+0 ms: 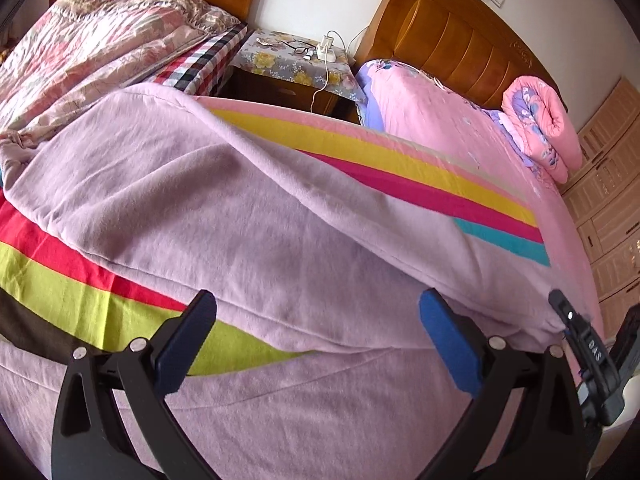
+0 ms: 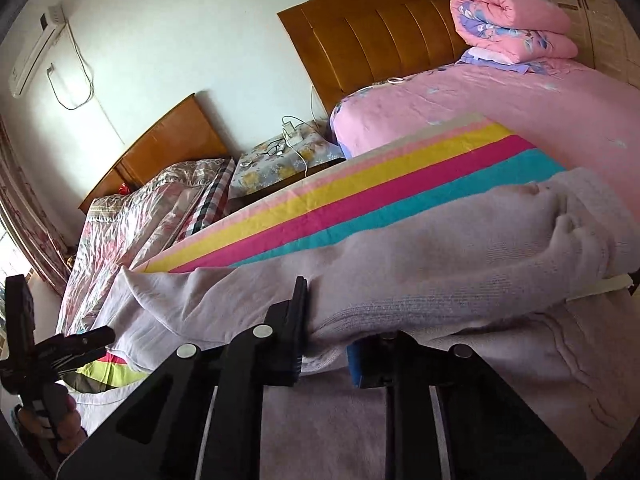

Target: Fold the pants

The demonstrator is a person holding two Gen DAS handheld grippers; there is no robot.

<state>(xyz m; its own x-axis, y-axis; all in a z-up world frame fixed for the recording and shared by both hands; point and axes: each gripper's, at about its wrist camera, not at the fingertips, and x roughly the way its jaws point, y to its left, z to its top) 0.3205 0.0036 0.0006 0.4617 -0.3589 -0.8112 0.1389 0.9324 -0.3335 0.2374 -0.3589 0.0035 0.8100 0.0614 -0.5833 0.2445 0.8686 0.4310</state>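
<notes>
1. The pants point(image 1: 224, 216) are a soft lilac pair lying across the striped blanket point(image 1: 400, 168) on the bed. One part is lifted and draped over the rest, so I'd say a fold is underway, not finished.

2. Left tool point(image 1: 316, 340) is spread wide, fingers well apart, nothing between them. It just hovers over the fabric near the lower fold edge, with lilac cloth under and ahead of it.

3. Right tool point(image 2: 326, 340) is clamped on a bunched bit of the pants. The black finger point(image 2: 298, 332) presses into the cloth; the blue one on the other side is mostly hidden by fabric. It looks like the waistband end, with a white tag or drawstring poking out to the right, but I can't say for sure.

4. What could go wrong, my guess:
- Only one side is held, so the lifted layer could sag or twist on the free side and land crooked.
- The grip looks like a thick wad rather than a clean edge, so layers could slip out unevenly.
- The fleecy fabric may drag the blanket along and bunch it underneath.
- The two tools are near each other (the right one shows at the edge of the left view), so they could bump.
</notes>
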